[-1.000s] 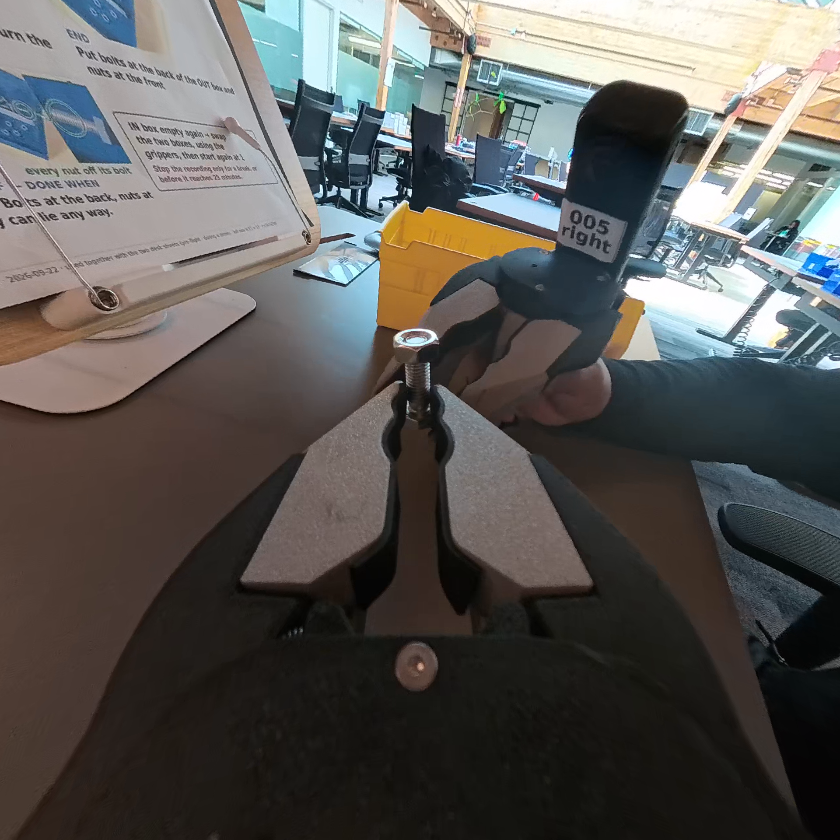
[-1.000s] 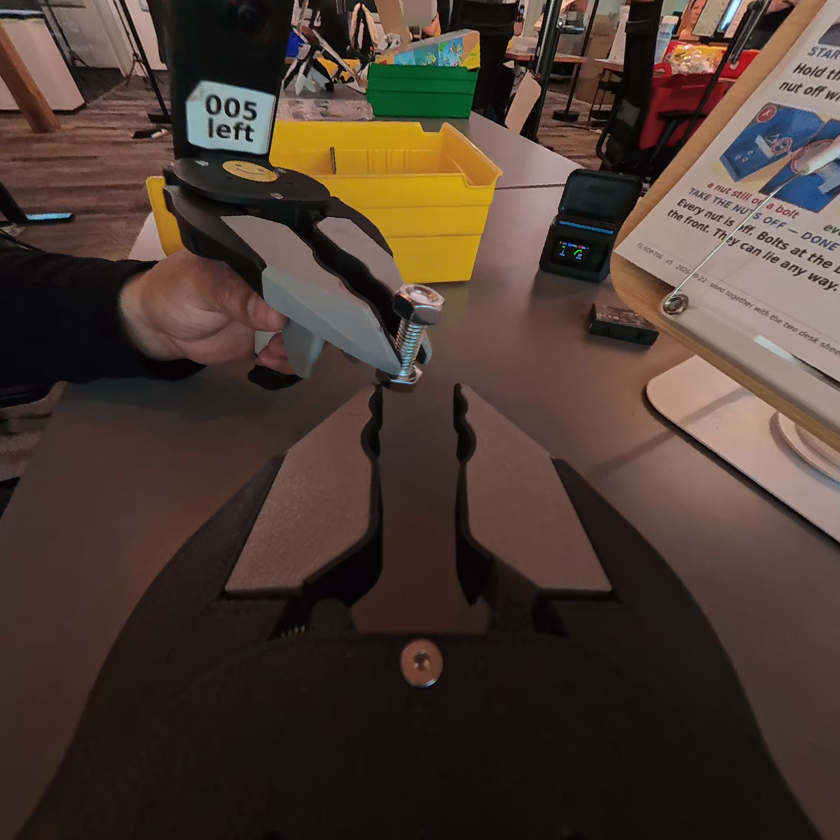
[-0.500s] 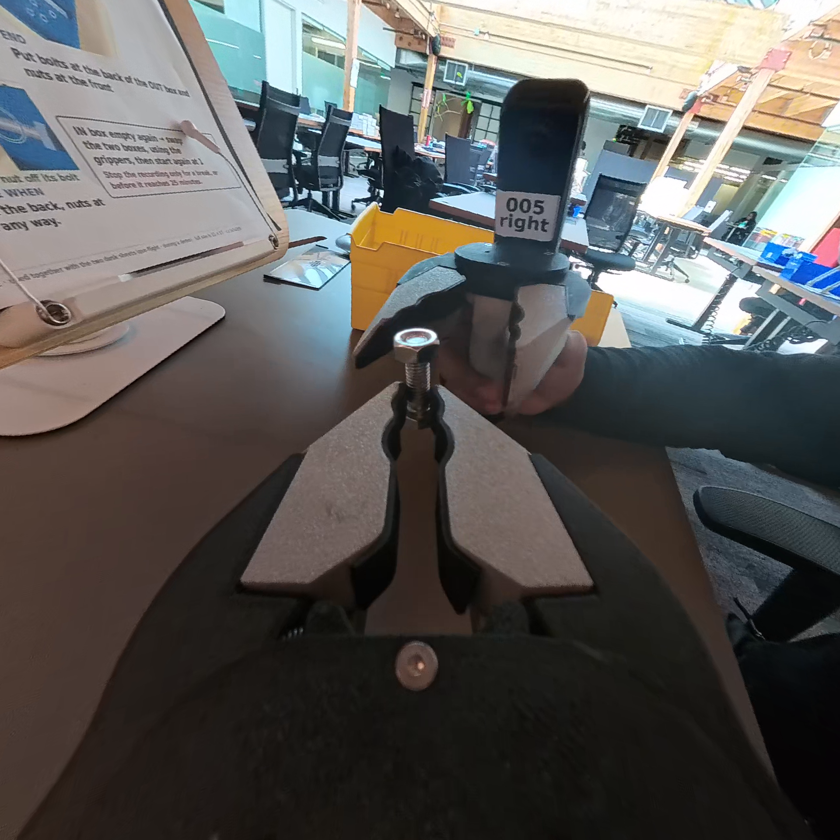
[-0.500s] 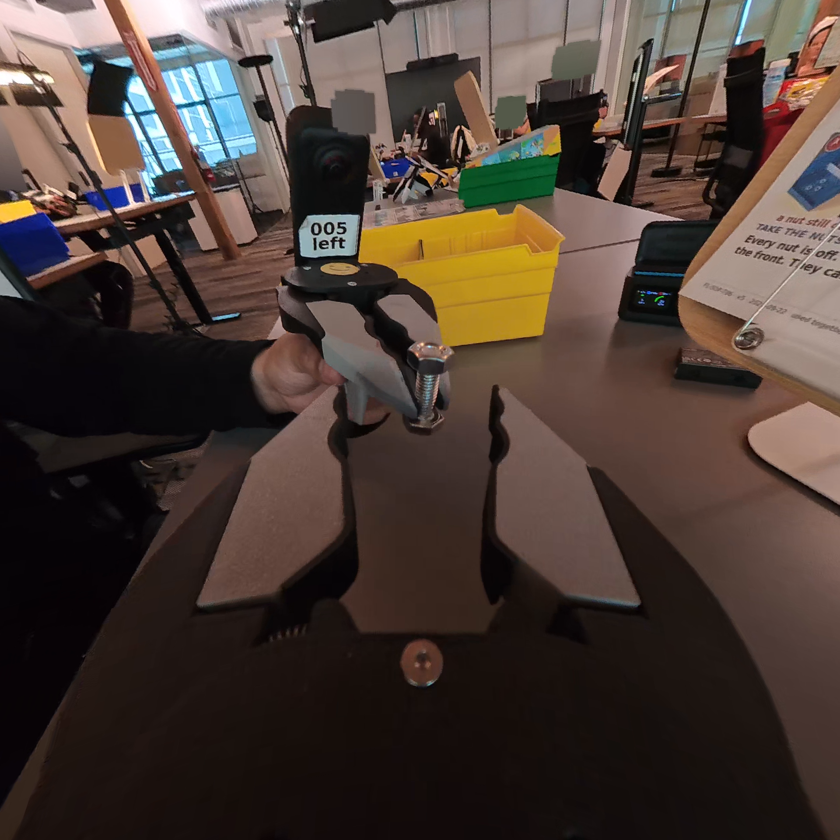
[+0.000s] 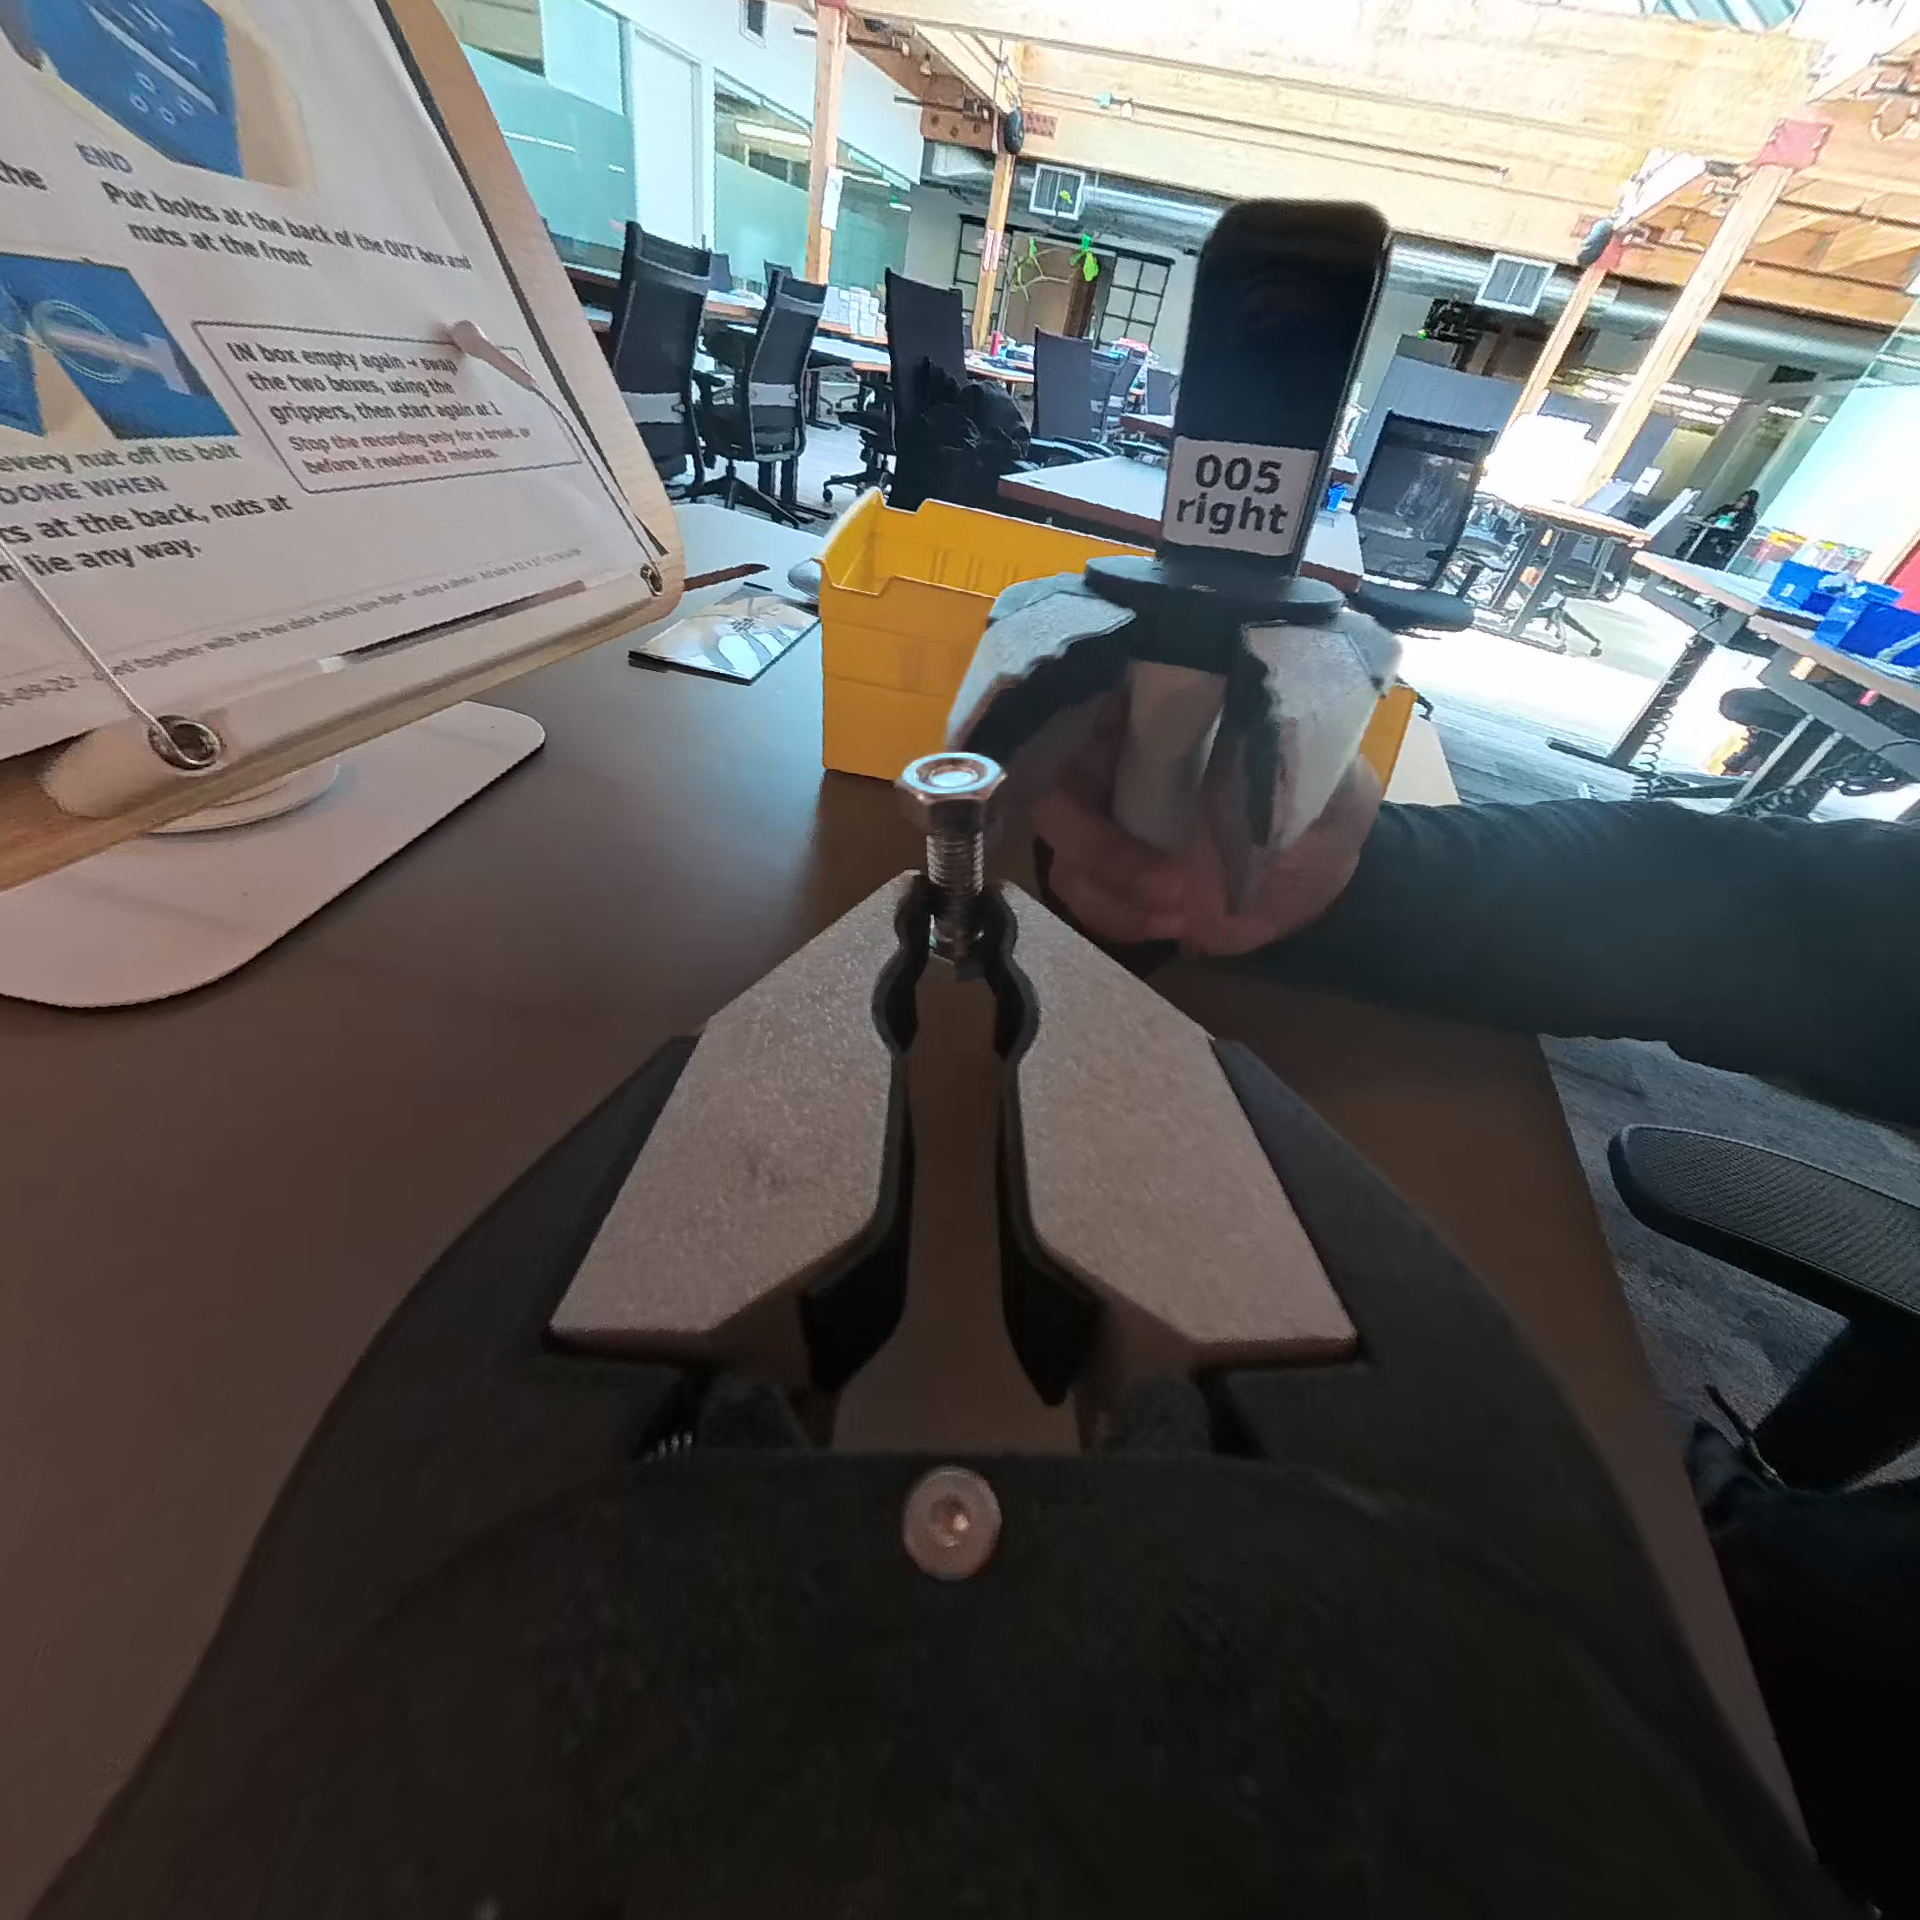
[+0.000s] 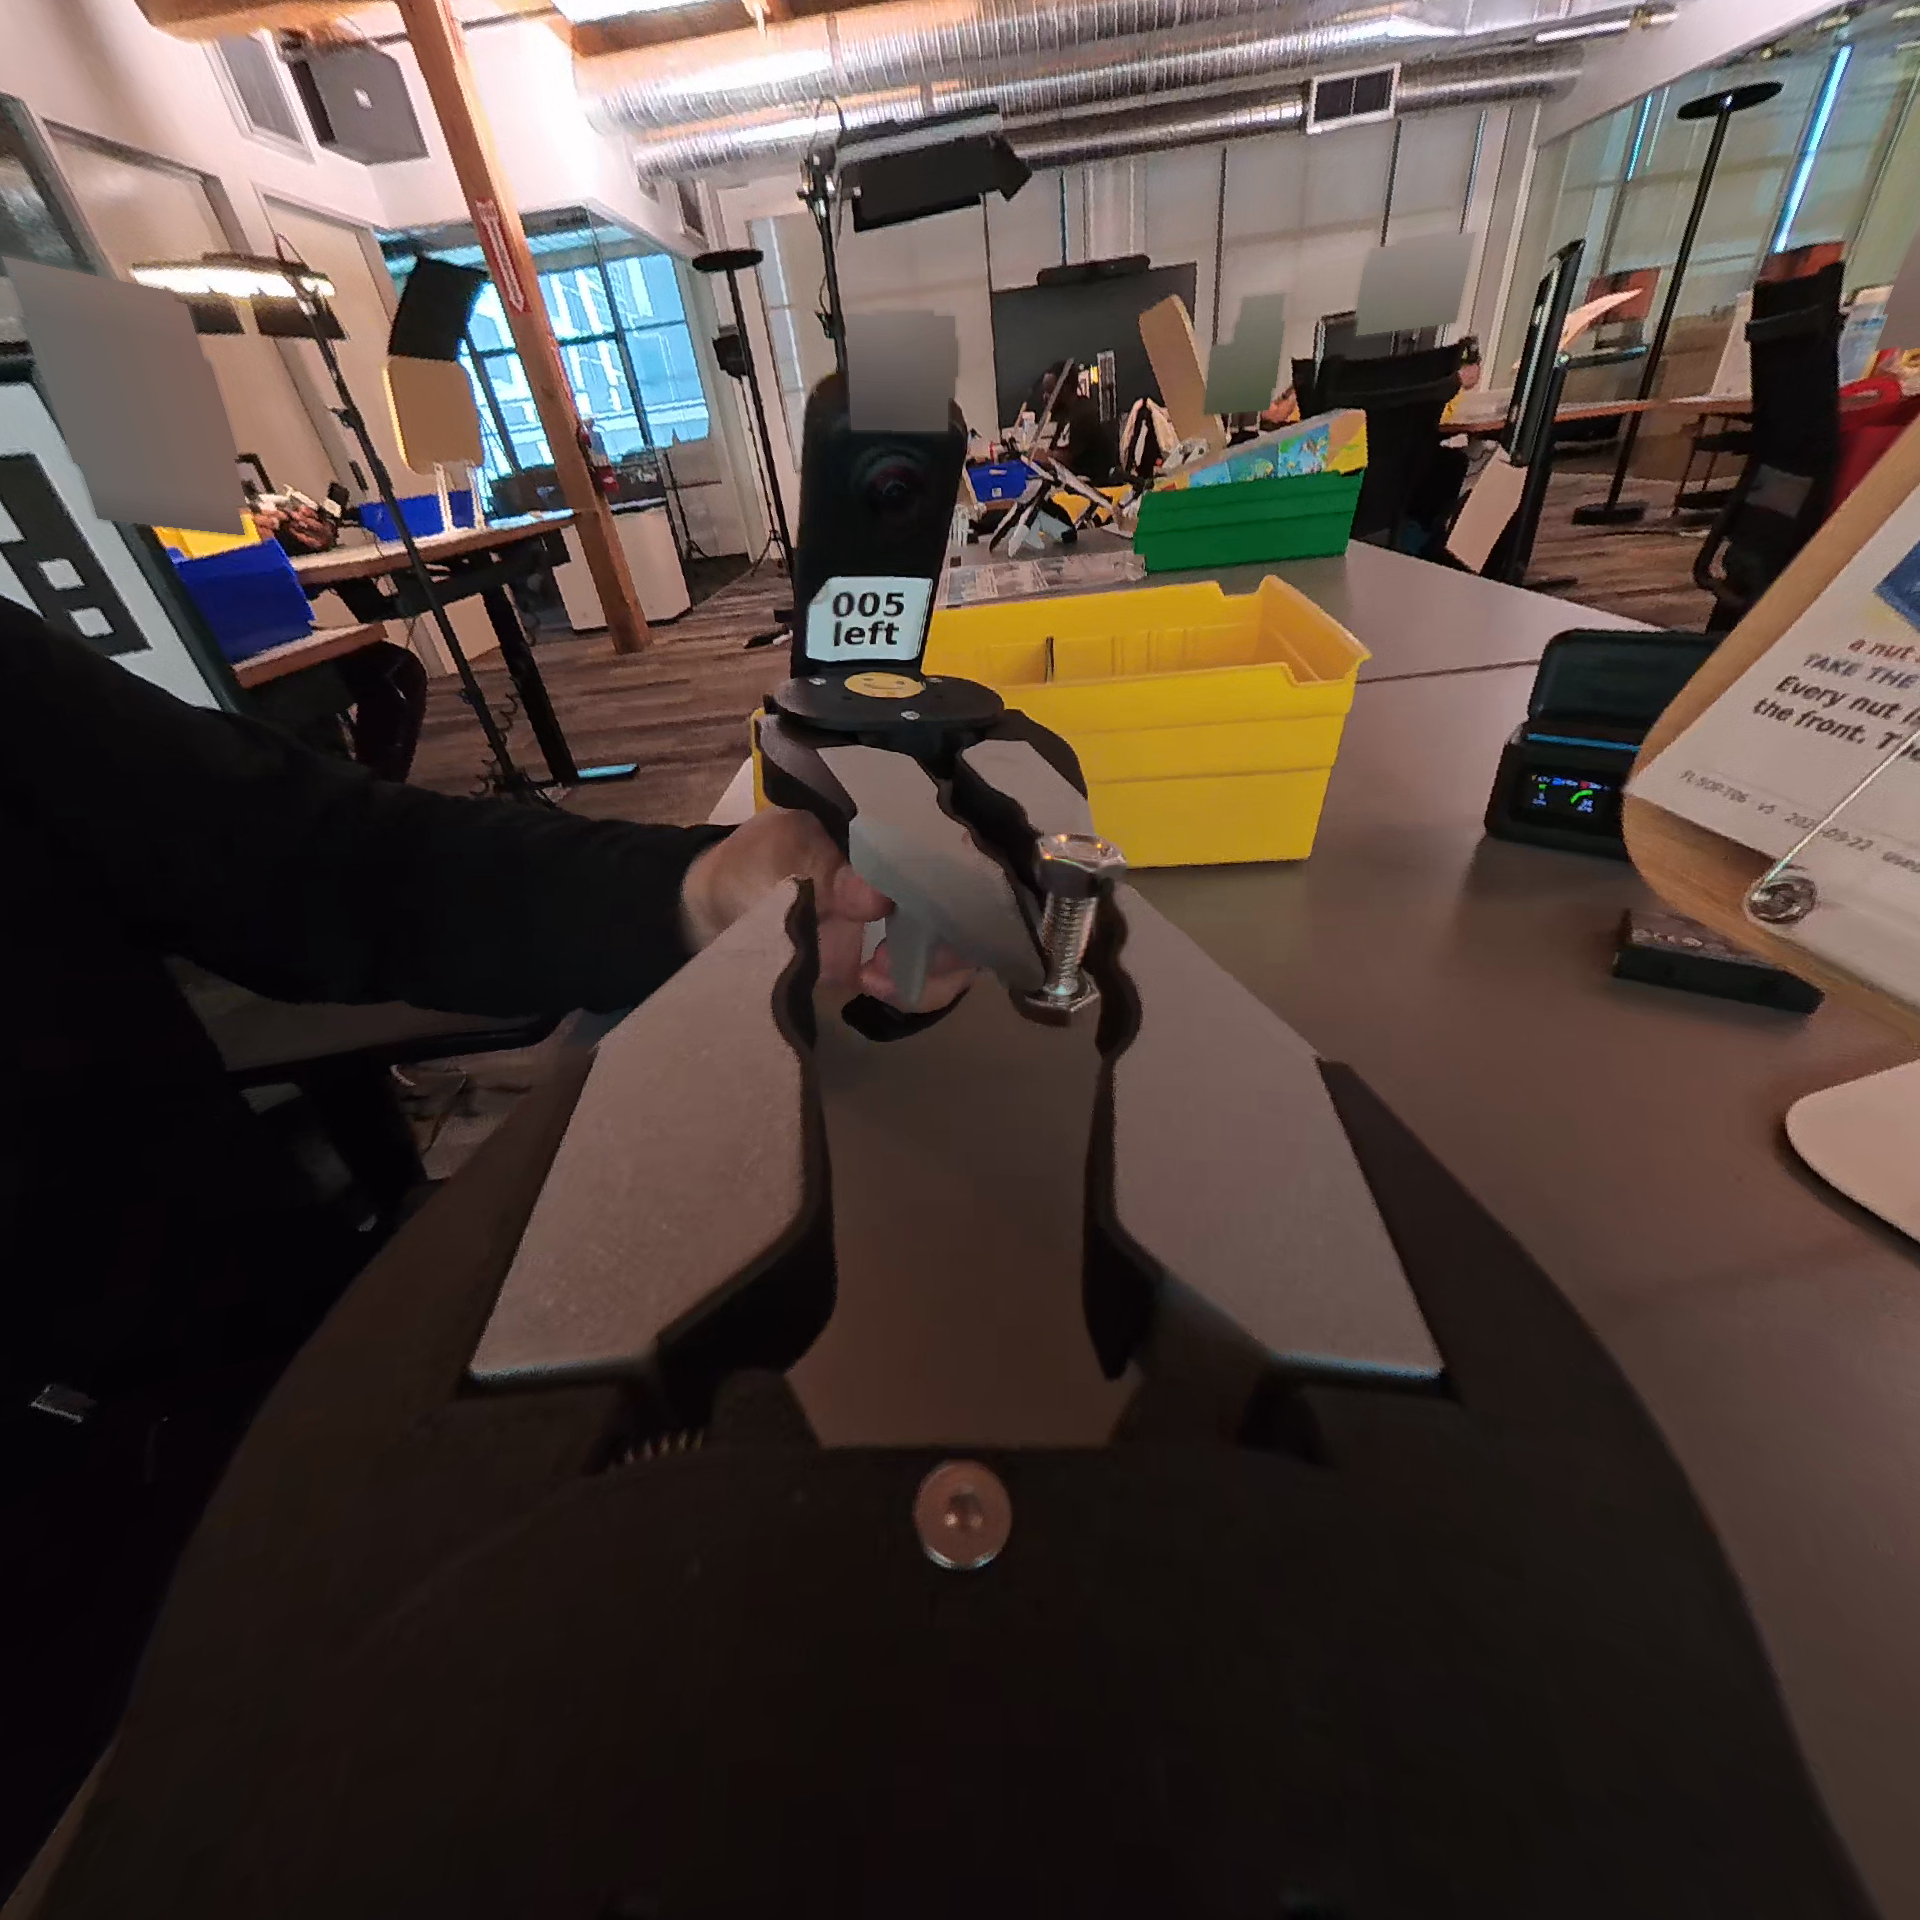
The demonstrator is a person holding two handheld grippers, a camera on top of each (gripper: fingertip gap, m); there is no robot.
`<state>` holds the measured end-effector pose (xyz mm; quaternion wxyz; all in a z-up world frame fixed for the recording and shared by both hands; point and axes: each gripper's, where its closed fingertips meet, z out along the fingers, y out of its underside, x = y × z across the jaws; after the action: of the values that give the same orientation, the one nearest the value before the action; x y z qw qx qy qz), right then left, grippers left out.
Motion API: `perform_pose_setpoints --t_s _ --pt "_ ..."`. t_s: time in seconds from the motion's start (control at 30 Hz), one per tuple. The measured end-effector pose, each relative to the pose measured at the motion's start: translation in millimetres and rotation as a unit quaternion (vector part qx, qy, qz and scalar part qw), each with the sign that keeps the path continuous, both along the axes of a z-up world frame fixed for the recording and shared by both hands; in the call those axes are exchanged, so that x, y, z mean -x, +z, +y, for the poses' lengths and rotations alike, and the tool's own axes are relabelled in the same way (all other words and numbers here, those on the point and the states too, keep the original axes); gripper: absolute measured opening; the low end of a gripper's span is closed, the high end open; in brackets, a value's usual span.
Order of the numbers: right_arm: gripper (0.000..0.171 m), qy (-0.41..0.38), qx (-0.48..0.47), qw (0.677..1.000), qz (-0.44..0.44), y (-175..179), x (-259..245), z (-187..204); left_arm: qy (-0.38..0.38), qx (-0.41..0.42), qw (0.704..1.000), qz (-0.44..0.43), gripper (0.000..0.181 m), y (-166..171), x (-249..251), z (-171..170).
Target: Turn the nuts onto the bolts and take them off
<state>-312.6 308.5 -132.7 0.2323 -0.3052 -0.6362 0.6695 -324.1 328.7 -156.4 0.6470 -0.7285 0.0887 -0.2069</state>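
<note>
Dark brown worktop (image 5: 312, 1195) in an open office carries a yellow plastic bin (image 6: 1195, 727), and above it the left gripper (image 5: 951, 940) has its jaws clenched on the threaded shank of an upright silver steel hex bolt (image 6: 1070, 925), head on top, a silver hex nut (image 6: 1058, 1000) near its lower end. Opposite, the right gripper (image 6: 951, 956) has its jaws spread and empty, one finger just beside the bolt. Judging by look, the small metal parts are rigid, light and slick, so the nut's flat sides seem the best hold.
</note>
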Motion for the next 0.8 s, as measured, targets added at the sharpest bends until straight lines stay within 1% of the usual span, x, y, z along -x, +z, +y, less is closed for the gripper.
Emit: perform_pose_setpoints --t_s 0.03,0.07,0.13,0.27,0.3,0.33,0.4,0.43,0.5,0.53,0.63,0.67,0.73,0.77,0.8 --pt "0.046 -0.006 0.005 1.0 0.003 2.1 0.4 3.2 0.0 0.0 1.0 -0.002 0.008 0.3 0.5 -0.2" --pt "0.046 -0.018 0.009 1.0 0.002 2.8 2.6 7.2 -0.003 0.001 1.0 -0.004 0.008 0.2 -0.1 -0.4" --pt "0.056 -0.031 0.017 0.999 -0.01 1.2 7.0 11.6 -0.017 0.006 1.0 -0.005 0.008 -1.5 -6.1 -0.7" --pt "0.062 0.009 0.035 0.999 -0.026 1.1 2.5 -1.0 -0.046 0.008 0.999 0.01 0.008 -3.1 -22.5 -1.8" --pt "0.06 0.019 0.035 0.999 -0.024 2.1 0.2 -4.9 -0.044 0.007 0.999 0.013 0.008 -2.8 -22.6 -1.6" --pt "0.053 0.03 0.032 0.999 -0.024 2.3 -2.5 -8.5 -0.039 0.006 0.999 0.013 0.008 -2.1 -20.7 -1.5" --pt "0.05 0.016 0.021 0.999 -0.034 -1.2 0.0 -5.1 -0.015 0.005 1.0 0.012 0.008 -0.9 -10.8 -0.4" --pt "0.047 0.006 0.018 0.999 -0.031 -1.0 0.6 -0.7 -0.002 0.003 1.0 0.008 0.008 0.2 -4.5 -0.2" --pt "0.029 0.013 0.034 0.999 -0.014 5.8 -3.6 4.9 0.01 0.001 1.0 -0.007 0.008 3.0 4.5 -1.3" --pt "0.033 0.013 0.049 0.999 -0.011 9.8 -4.1 7.9 0.009 0.001 1.0 -0.011 0.008 3.7 5.9 -1.9" --pt "0.058 0.0 0.073 0.997 -0.018 12.2 1.1 12.9 -0.014 -0.001 1.0 -0.009 0.008 4.0 -4.5 -2.9" --pt "0.064 -0.001 0.071 0.997 -0.026 9.0 3.1 11.4 -0.027 0.0 1.0 -0.008 0.008 3.4 -11.3 -3.0" --pt "0.064 0.014 0.058 0.998 -0.036 2.5 2.7 2.3 -0.054 0.0 0.999 -0.008 0.008 2.6 -24.7 -3.7" --pt "0.062 0.027 0.047 0.998 -0.04 -0.6 0.8 -3.7 -0.061 -0.003 0.998 -0.01 0.008 3.6 -28.1 -3.8" --pt "0.056 0.039 0.036 0.998 -0.041 -2.0 -2.4 -8.7 -0.053 -0.005 0.998 -0.015 0.008 4.2 -25.5 -2.5"
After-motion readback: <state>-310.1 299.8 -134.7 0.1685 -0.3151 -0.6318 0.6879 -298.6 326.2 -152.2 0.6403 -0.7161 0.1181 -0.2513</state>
